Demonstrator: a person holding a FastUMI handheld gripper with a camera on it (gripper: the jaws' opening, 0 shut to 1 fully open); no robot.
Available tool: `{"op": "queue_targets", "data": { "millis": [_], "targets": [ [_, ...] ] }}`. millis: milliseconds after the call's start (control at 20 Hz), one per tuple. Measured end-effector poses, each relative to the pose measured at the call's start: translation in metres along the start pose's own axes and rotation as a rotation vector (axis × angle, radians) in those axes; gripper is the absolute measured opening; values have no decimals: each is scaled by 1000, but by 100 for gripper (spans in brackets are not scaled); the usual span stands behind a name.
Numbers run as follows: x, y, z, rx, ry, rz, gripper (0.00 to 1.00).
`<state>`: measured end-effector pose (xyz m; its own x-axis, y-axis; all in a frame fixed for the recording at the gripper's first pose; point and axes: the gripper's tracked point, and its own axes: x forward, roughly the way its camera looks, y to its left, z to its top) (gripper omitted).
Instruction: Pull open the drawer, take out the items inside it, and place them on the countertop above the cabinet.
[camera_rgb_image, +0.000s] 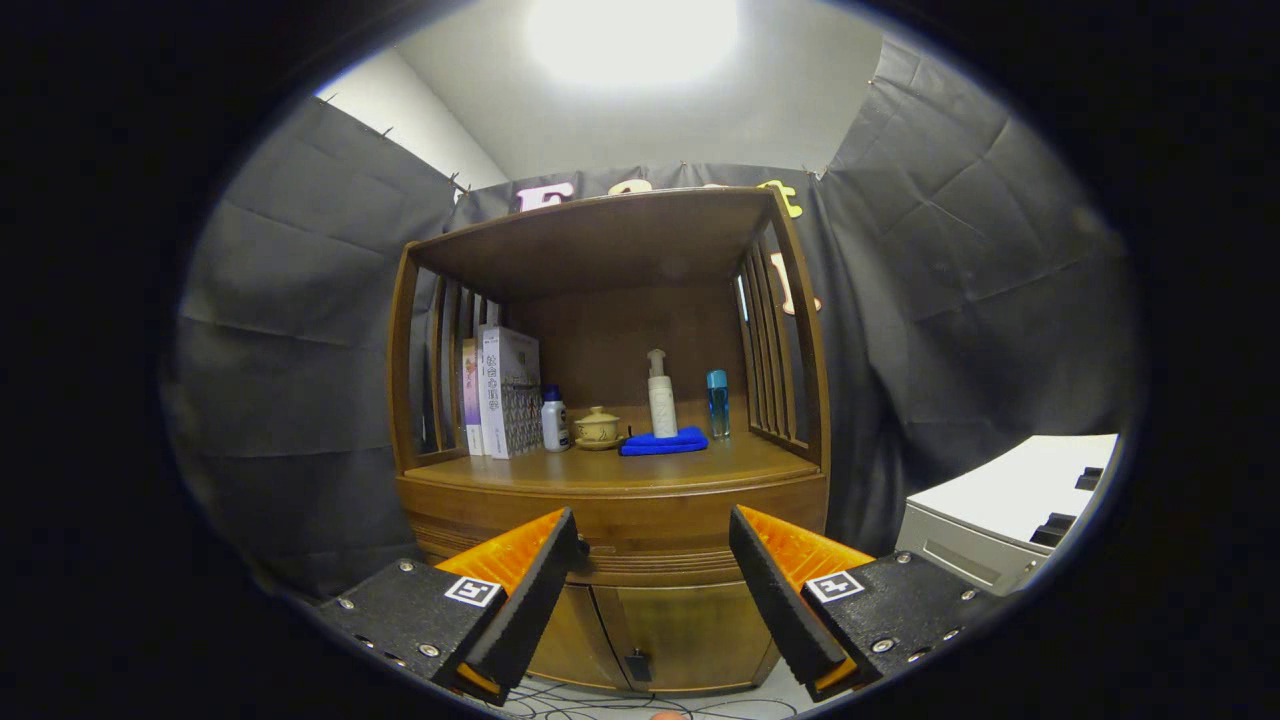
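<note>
A: Where's the gripper (655, 545) right now?

B: Low in the middle of the frame, its two fingers spread wide apart with nothing between them but open air. It has hold of nothing.

A: And the drawer?

B: The drawer (655, 520) sits shut in the wooden cabinet (610, 470), a curved front band just under the countertop (600, 470), centre of the frame. The fingertips frame it left and right, and they look apart from the wood, not touching.

A: What's below that?

B: Two lower doors (660, 625), bottom centre, closed, with a small dark latch (637, 664) where they meet. Some thin cables (560, 705) trail on the floor at the very bottom.

A: Anything on the countertop already?

B: Yes, in the open shelf space above it. From left of centre: a few upright books (500, 392), a small white bottle with a dark cap (554, 420), a lidded tan cup on a saucer (597, 428), then a white pump bottle (661, 395) standing on a folded blue cloth (663, 442), and a slim blue bottle (718, 403) just to the right of it.

A: What's inside the drawer?

B: Can't tell, it's closed.

A: And off to the side?

B: A white-topped unit (1010, 510) at lower right, well apart from the cabinet, with dark booth cloth (300, 330) hanging behind everything and a bright ceiling light (630, 35) at top centre
</note>
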<state>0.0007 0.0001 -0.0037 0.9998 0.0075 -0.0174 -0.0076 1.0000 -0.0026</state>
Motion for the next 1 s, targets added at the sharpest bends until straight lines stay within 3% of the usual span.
{"op": "queue_targets", "data": {
  "millis": [350, 650, 1000],
  "targets": [
    [14, 6, -12, 3, 37, 33, 95],
    [74, 41, -38, -26, 104, 89, 95],
    [108, 70, -74, -21, 155, 141, 95]
  ]
}}
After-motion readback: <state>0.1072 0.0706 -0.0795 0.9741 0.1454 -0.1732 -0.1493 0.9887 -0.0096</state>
